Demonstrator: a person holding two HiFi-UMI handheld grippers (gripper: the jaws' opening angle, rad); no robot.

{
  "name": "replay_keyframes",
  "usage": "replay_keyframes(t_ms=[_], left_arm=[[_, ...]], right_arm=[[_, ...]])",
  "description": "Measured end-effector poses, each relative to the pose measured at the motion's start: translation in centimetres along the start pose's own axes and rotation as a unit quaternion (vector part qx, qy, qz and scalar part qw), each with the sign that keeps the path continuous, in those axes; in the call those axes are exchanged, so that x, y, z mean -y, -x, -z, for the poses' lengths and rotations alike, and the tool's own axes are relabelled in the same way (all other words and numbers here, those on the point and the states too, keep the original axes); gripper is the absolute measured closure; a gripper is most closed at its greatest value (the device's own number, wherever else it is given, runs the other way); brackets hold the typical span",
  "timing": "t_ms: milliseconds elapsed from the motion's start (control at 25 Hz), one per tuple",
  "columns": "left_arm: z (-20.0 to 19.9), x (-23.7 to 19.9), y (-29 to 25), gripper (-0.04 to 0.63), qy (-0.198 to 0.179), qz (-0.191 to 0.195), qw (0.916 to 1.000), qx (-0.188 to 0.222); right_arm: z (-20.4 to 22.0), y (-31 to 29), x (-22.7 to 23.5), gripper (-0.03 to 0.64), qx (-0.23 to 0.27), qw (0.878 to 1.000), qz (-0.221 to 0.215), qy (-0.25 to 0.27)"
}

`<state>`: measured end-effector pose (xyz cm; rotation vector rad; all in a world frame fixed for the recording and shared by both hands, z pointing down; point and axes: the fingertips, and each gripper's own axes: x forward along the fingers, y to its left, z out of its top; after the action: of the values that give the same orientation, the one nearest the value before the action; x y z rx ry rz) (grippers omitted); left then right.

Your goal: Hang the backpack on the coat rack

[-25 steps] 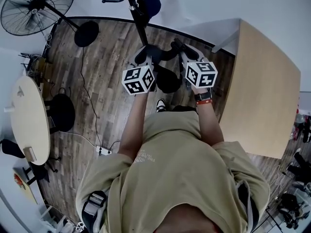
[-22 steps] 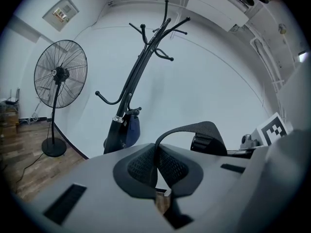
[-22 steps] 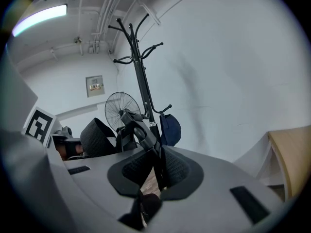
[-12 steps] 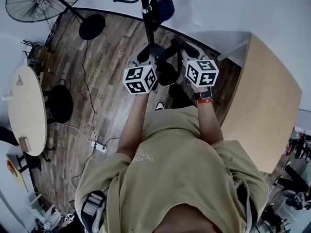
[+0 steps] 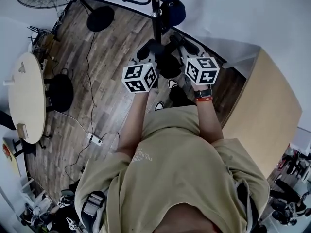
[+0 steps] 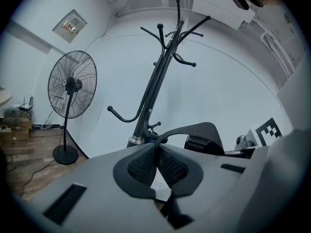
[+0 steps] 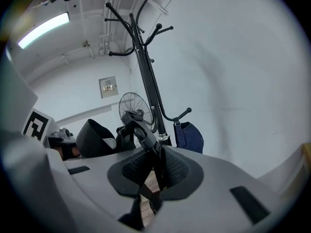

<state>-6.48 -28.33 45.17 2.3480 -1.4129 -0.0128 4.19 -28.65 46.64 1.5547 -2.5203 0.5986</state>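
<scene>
The wooden floor (image 5: 112,81) fills most of the head view, with a pale wooden bench (image 5: 265,106) along its right side and white walls beyond. The coat rack (image 5: 155,4) stands straight ahead of the person, its black pole rising between the two raised arms; seen from the left gripper view, the rack (image 6: 155,81) leans up across the wall with its curved hooks bare at the top, and a standing fan (image 6: 72,84) is off to its left. The backpack (image 5: 167,64) is a dark mass held up between the two tongs, just on the near side of the rack's pole and not on any hook (how close it is to the pole cannot be judged from above). A small dark blue bag (image 7: 189,135) hangs from a low hook on the rack, beside the pole. The left tongs (image 6: 158,161) are pressed together on the backpack's mesh shoulder strap (image 6: 204,130), which arches up out of the pads and over toward the right. The right tongs (image 7: 158,166) are likewise closed tight, clamping a narrow black webbing strap (image 7: 141,130) that runs up out of the pads toward the broad mesh strap on the left. Each tongs' marker cube faces up toward the head camera.
</scene>
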Motion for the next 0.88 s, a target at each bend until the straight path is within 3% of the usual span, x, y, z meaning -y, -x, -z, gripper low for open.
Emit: replay_keyframes(t_ms=[440, 880], left_arm=[[-1.8, -2.3, -1.6, 0.571, 0.011, -0.027, 0.9995, 0.015], [-3.5, -4.5, -2.8, 0.571, 0.03, -0.053, 0.9973, 0.041]], right_arm=[[-2.0, -2.8, 1.6, 0.554, -0.002, 1.0, -0.008, -0.005], [-3.5, -5.3, 1.1, 0.554, -0.007, 0.999, -0.043, 0.002]])
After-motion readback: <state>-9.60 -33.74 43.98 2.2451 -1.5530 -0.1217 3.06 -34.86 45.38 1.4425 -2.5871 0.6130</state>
